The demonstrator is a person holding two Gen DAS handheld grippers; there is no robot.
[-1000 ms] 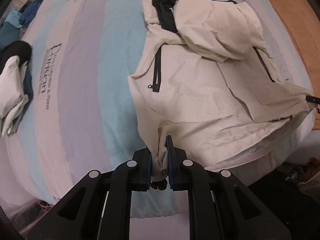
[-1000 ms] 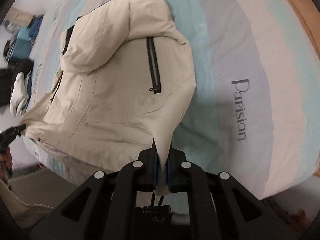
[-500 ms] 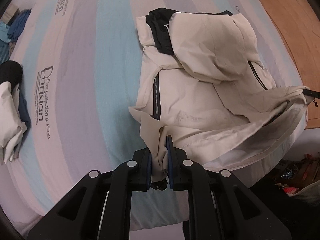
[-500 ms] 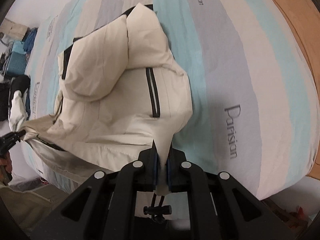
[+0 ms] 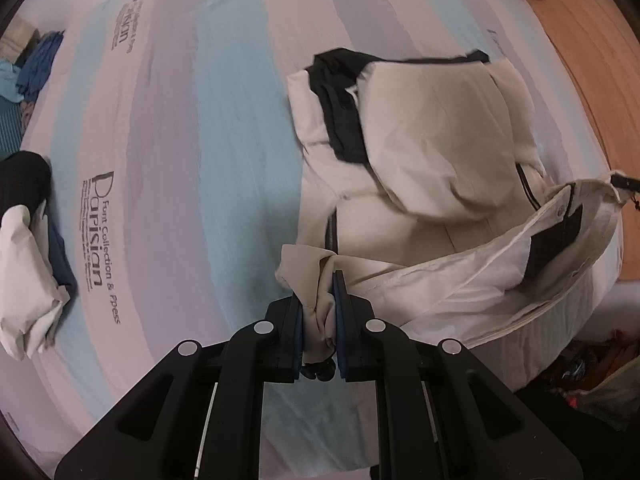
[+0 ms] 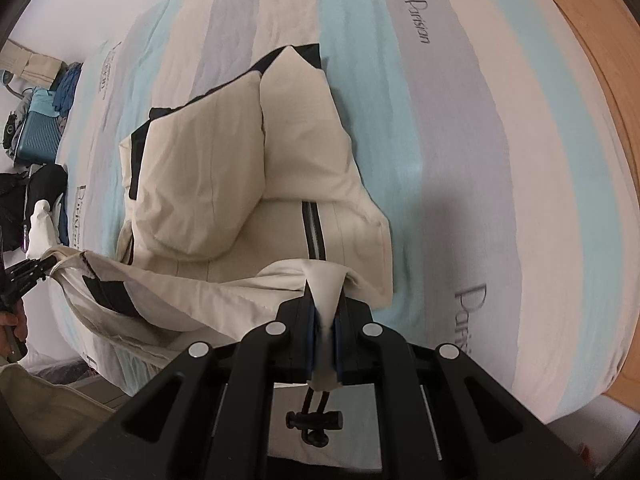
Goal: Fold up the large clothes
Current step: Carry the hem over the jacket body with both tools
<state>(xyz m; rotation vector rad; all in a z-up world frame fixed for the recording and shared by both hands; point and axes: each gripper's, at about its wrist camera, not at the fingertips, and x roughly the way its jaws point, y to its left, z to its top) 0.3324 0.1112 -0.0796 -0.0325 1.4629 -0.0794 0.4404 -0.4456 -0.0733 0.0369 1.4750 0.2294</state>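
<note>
Left wrist view: the striped bedsheet (image 5: pixel 168 160) reads "Parisian – Font Collection & Ppess". The left gripper (image 5: pixel 318 312) is clamped on the hem of the cream jacket (image 5: pixel 432 152), which spreads far and right of it.

Right wrist view: "Parisian" again – the right gripper (image 6: pixel 325 334) pinches the hem, the jacket lying far-left of it.

- You had a bed (image 5: pixel 208 128) under a sheet striped pale blue, grey and pink, printed "Parisian"
- a beige jacket (image 5: pixel 432 152) with black trim lay on it; its near hem was lifted off the sheet
- folded white and dark clothes (image 5: pixel 28 256) sat at its left edge
</note>
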